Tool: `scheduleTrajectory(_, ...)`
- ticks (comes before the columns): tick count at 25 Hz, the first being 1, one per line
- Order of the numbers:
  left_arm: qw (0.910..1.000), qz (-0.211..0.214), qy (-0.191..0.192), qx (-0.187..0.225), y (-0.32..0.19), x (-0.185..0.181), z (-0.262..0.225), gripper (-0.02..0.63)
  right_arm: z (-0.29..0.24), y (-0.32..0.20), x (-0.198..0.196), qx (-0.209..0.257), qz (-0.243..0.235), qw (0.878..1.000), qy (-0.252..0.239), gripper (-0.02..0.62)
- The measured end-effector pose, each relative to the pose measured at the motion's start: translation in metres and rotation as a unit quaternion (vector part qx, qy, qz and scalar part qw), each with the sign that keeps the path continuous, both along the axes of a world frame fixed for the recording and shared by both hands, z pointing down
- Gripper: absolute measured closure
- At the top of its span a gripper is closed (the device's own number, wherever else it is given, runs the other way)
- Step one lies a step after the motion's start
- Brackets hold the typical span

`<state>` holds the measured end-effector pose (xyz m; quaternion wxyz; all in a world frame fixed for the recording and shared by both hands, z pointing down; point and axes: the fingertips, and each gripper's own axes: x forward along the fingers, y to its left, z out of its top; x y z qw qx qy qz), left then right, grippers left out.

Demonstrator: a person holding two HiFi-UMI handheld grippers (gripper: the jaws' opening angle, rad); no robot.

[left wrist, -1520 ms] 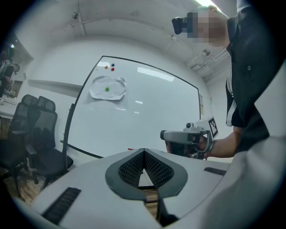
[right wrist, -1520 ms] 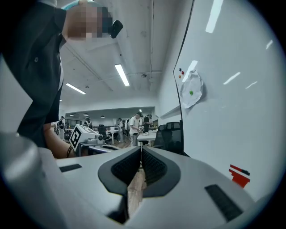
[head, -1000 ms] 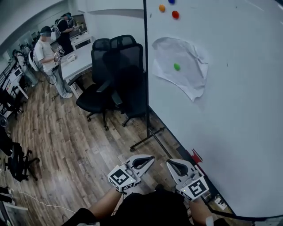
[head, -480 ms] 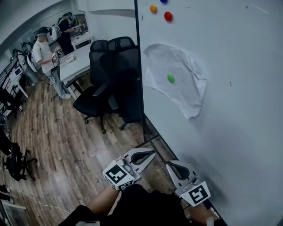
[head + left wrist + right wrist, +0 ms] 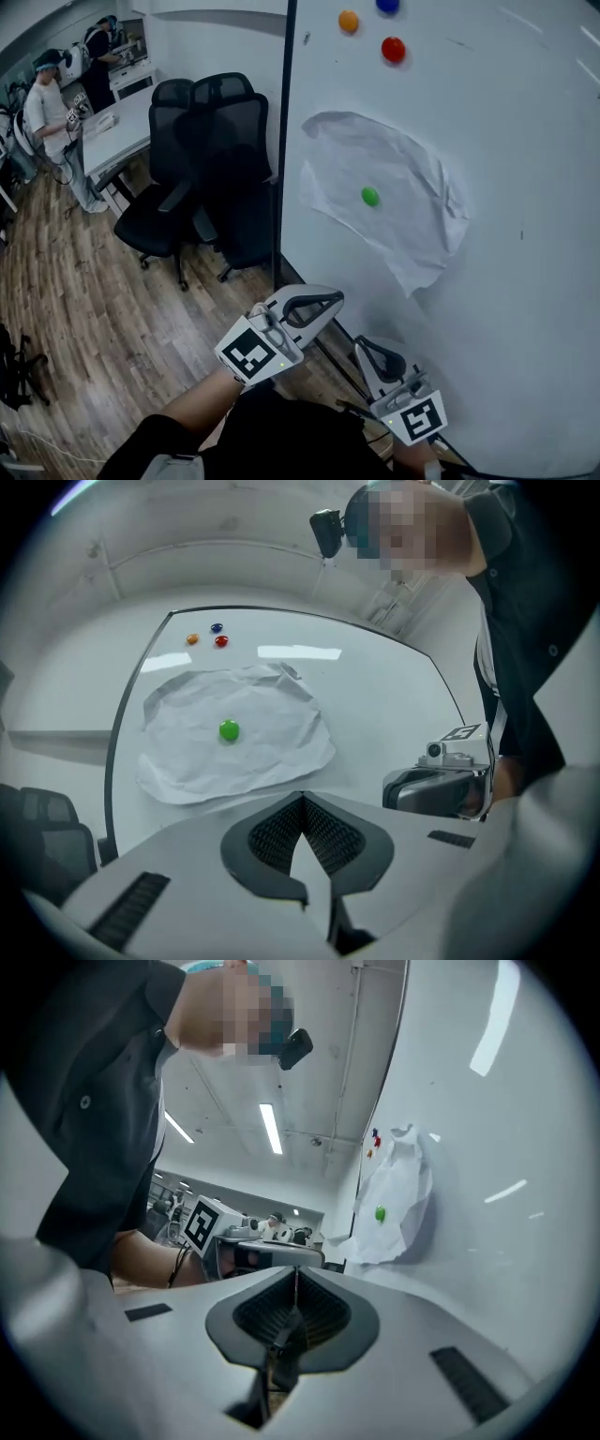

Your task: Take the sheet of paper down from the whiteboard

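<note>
Upper left of the head view: two people (image 5: 49, 94) stand by a long white tabletop (image 5: 122, 127). Right of them are two black mesh office chairs (image 5: 202, 155) on a brown wood-plank floor (image 5: 84, 300).

Lower centre: the left tool (image 5: 332, 300), white plastic with a square-marker cube, has its jaws clenched together with nothing between them. It points up and right toward the board, below the paper and apart from it. Just right and lower is the right tool (image 5: 364, 348), jaws also clenched and empty, near the board's lower part; contact cannot be told.

The large white whiteboard with a dark frame (image 5: 525, 281) fills the right half of the frame. The crumpled white sheet of paper (image 5: 417, 220) is on the board at centre right, pinned by a round green magnet (image 5: 370, 196) near its middle, its lower corner pointing down. At the top edge, on bare board apart from the paper, sit an orange magnet (image 5: 348, 20), a blue magnet (image 5: 387, 4) and a red magnet (image 5: 393, 49).

In the left gripper view the paper lies at centre left, above the closed jaws. In the right gripper view it lies right of centre.
</note>
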<state>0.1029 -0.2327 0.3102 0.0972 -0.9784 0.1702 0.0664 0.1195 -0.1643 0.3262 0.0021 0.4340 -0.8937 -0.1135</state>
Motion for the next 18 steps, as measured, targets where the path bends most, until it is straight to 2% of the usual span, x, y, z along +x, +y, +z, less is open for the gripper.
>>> scheduleTrajectory(4, 0.9993, 0.016, 0.017, 0.031, -0.025, -0.005, -0.034, 0.595, -0.043, -0.015, -0.001, 0.033, 0.046, 0.998, 0.024, 0.575)
scheduleTrajectory(8, 0.9977, 0.007, 0.039, 0.055, -0.041, -0.009, -0.065, 0.595, -0.092, -0.018, 0.006, 0.069, 0.107, 0.987, 0.094, 0.575)
scheduleTrajectory(11, 0.9964, -0.001, 0.039, 0.076, -0.053, -0.009, -0.082, 0.595, -0.128, -0.020, 0.016, 0.110, 0.163, 0.968, 0.154, 0.575)
scheduleTrajectory(14, 0.9941, -0.017, 0.035, 0.101, -0.059, -0.010, -0.098, 0.594, -0.157, -0.024, 0.029, 0.137, 0.224, 0.941, 0.212, 0.575)
scheduleTrajectory(16, 0.9921, -0.027, 0.037, 0.117, -0.061, -0.010, -0.109, 0.594, -0.166, -0.031, 0.036, 0.130, 0.250, 0.927, 0.247, 0.575)
scheduleTrajectory(18, 0.9905, -0.035, 0.040, 0.127, -0.063, -0.008, -0.116, 0.594, -0.170, -0.038, 0.040, 0.114, 0.264, 0.920, 0.264, 0.575)
